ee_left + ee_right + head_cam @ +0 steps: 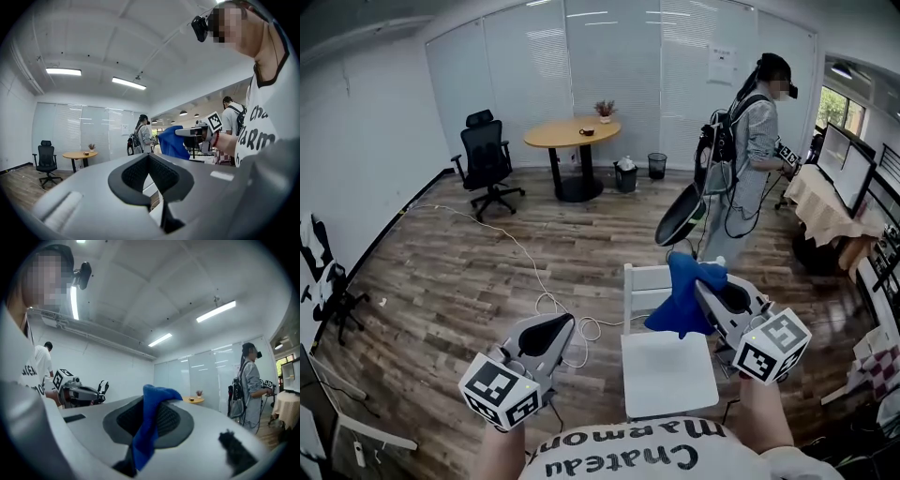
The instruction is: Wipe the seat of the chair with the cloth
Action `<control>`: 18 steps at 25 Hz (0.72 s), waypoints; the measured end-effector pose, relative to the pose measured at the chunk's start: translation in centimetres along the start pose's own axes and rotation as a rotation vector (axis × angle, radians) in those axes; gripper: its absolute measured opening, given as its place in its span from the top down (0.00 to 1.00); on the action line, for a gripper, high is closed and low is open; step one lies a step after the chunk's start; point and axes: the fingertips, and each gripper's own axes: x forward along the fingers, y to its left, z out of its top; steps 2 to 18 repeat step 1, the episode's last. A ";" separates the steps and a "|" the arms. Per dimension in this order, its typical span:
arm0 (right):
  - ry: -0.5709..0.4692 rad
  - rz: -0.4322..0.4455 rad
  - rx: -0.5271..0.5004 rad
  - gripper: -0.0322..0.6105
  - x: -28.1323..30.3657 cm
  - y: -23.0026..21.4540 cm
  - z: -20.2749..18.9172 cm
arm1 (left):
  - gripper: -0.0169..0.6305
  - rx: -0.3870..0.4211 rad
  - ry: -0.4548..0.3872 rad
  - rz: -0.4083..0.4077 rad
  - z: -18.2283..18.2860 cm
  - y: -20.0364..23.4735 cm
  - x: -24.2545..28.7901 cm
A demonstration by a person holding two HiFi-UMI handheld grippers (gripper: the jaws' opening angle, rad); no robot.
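Observation:
A white chair stands just in front of me, its flat seat [668, 372] below the slatted back [643, 283]. My right gripper [707, 289] is held up over the chair's back edge, shut on a blue cloth [682, 296] that hangs in a bunch above the seat. In the right gripper view the cloth [149, 425] is pinched between the jaws and drapes over them. My left gripper [557, 326] hovers left of the chair, above the floor. Its jaws [149, 157] are shut with nothing in them. From there the right gripper [197, 133] and the cloth [171, 141] show ahead.
A person [756, 141] with a backpack stands beyond the chair at right, a dark pan [680, 217] hanging beside them. Behind are a round wooden table [572, 134], a black office chair [486, 156] and bins [656, 165]. A cable [546, 284] trails on the floor. Desks with monitors [846, 167] line the right.

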 end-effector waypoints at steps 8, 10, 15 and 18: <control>-0.004 0.005 0.010 0.87 0.0 0.0 0.1 | 0.96 0.002 0.002 0.000 0.1 -0.1 0.0; -0.004 0.005 0.010 0.87 0.0 0.0 0.1 | 0.96 0.002 0.002 0.000 0.1 -0.1 0.0; -0.004 0.005 0.010 0.87 0.0 0.0 0.1 | 0.96 0.002 0.002 0.000 0.1 -0.1 0.0; -0.004 0.005 0.010 0.87 0.0 0.0 0.1 | 0.96 0.002 0.002 0.000 0.1 -0.1 0.0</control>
